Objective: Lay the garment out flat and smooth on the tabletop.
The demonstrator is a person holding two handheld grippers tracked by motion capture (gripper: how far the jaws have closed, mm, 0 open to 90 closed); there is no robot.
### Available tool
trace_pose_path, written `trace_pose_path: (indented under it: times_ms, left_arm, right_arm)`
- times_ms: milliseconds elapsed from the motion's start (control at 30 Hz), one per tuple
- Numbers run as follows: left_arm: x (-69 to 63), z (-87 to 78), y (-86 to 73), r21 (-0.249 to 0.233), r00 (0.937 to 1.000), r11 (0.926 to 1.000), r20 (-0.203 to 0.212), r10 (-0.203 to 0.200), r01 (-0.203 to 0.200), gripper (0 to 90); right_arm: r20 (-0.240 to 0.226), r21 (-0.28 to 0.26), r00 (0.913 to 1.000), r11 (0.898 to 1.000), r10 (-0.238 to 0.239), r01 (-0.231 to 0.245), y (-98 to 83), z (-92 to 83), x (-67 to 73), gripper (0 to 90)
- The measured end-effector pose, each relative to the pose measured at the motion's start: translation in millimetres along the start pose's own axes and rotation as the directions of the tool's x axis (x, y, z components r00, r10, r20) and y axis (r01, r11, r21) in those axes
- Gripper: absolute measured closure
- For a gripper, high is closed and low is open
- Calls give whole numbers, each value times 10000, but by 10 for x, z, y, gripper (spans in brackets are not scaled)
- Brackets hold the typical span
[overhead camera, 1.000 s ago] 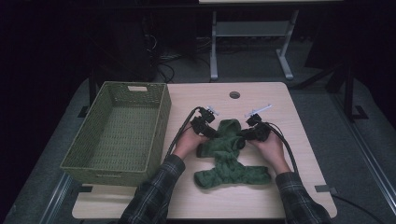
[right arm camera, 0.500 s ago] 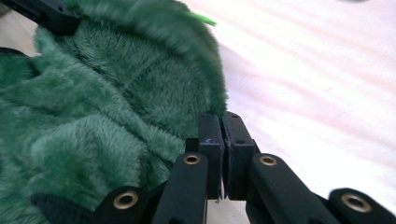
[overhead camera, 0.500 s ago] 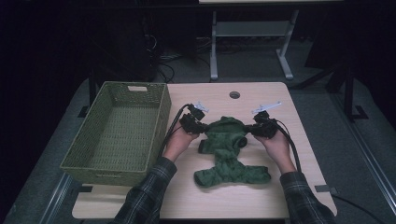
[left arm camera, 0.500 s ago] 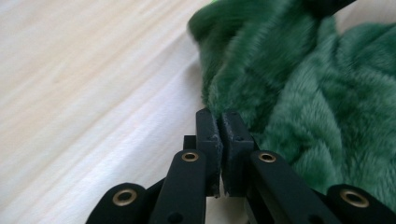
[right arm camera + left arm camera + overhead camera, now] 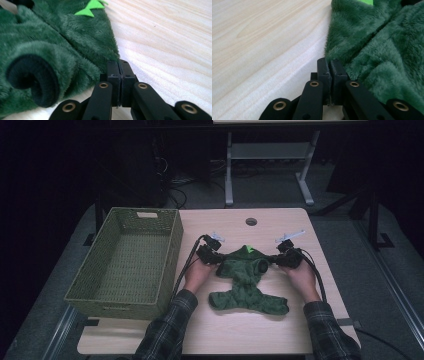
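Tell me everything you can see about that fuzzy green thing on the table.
The green garment looks like a small plush fleece costume, dark green with bright green spikes near its far edge and a dark-lined sleeve opening. It lies on the wooden table, beside the wicker basket, its lower part spread toward the person. The left gripper and right gripper have closed on its two upper edges, stretching it between them.

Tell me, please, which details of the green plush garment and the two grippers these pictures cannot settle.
- Left gripper: jaws shut at the green plush garment edge; how much pile they pinch is hidden behind them.
- Right gripper: likewise.
- Garment's lower half: cut off in both gripper views.
- Bright green spikes: too small in the high view to count.
- Wicker basket: its near wall hides the floor's front strip.
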State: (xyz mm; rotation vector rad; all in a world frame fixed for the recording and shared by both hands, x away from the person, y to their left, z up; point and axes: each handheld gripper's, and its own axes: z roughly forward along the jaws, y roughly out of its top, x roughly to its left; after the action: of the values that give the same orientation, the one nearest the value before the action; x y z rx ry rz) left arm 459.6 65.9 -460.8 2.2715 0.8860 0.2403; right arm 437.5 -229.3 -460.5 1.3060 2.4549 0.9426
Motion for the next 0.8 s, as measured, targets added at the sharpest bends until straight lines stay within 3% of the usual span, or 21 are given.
trace_pose_path:
  times_ms: [167,267,500,800]
  left_arm:
    - [-1,50,27,25,9997,9999,-169,-164,164,862]
    - [-3,18,40,84,9996,9996,0,-284,284,783]
    - [-57,-301,149,-589,9981,9971,423,-456,481,625]
    - [-299,-632,86,-835,9960,9964,894,-86,161,484]
  right_arm:
    - [75,-1,9999,9999,116,-116,-6,45,-20,882]
    - [90,20,9995,9996,294,-294,5,39,-7,794]
    - [49,-665,9998,9976,174,-170,82,-223,45,716]
    - [-180,-893,9998,9960,18,-34,71,-480,137,657]
